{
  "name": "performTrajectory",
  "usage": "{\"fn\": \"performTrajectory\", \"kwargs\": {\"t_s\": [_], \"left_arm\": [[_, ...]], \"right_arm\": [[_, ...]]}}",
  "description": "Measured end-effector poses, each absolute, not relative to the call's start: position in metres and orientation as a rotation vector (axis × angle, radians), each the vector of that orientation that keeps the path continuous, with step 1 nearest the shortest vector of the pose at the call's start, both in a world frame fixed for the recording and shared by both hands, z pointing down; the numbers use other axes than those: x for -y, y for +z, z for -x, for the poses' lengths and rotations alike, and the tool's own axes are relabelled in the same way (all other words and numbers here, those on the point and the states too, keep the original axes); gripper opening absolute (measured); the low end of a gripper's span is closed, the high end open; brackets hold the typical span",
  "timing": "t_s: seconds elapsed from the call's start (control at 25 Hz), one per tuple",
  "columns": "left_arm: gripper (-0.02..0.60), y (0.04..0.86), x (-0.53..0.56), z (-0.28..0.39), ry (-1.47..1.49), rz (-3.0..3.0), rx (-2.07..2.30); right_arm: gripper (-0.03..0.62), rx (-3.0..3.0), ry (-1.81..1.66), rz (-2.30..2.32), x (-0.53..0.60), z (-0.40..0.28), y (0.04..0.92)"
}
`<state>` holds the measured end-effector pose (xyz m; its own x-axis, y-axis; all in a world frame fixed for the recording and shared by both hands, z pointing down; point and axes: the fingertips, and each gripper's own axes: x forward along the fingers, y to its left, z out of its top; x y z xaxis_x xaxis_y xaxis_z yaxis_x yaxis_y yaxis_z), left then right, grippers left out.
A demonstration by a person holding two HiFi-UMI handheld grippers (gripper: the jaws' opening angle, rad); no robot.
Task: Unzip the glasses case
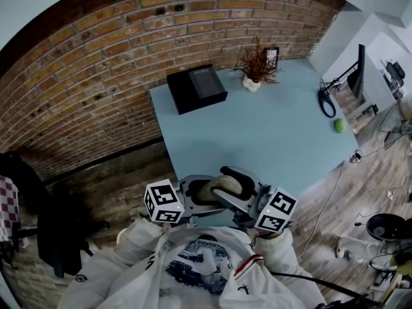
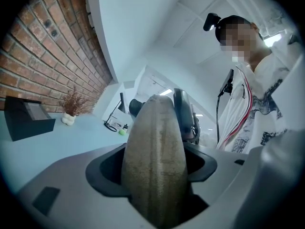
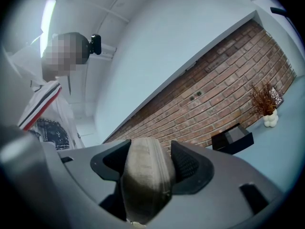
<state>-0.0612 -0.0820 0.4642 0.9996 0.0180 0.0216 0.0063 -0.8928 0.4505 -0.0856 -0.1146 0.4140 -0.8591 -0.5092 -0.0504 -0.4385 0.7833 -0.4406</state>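
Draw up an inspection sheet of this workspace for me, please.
Surface: light blue table.
Job's things: glasses case held between both grippers by the table's near edge; zip state cannot be told.
Clutter: black box, dried plant in a white vase, green ball.
Grippers: left gripper and right gripper, fingers closed on the case.
Cables: black cable loop on the table; thin cable across the floor.
Surroundings: brick wall, wooden floor.

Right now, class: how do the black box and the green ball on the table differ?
The black box is angular and large; the green ball is round and small. The box sits near the brick wall, the ball near the blue table's right edge. Both rest on that table.
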Motion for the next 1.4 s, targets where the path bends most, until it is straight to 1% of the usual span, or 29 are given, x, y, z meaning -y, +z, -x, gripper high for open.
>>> {"fn": "performTrajectory", "kwargs": {"t_s": [0.68,0.8,1.04,1.4], "left_arm": [[0.305,0.458,0.068,0.053,0.045,-2.674,-0.040],[0.304,0.457,0.063,0.048,0.098,-2.719,-0.004],[0.295,0.455,0.065,0.038,0.265,-2.820,0.123],[0.293,0.442,0.057,0.008,0.393,-2.877,0.282]], "right_arm": [[0.276,-2.777,-0.618,0.775,0.099,0.075,0.407],[0.276,-2.788,-0.599,0.775,0.091,0.068,0.405],[0.278,-2.776,-0.567,0.791,0.081,0.034,0.403],[0.278,-2.646,-0.564,0.911,0.057,-0.046,0.405]]}}
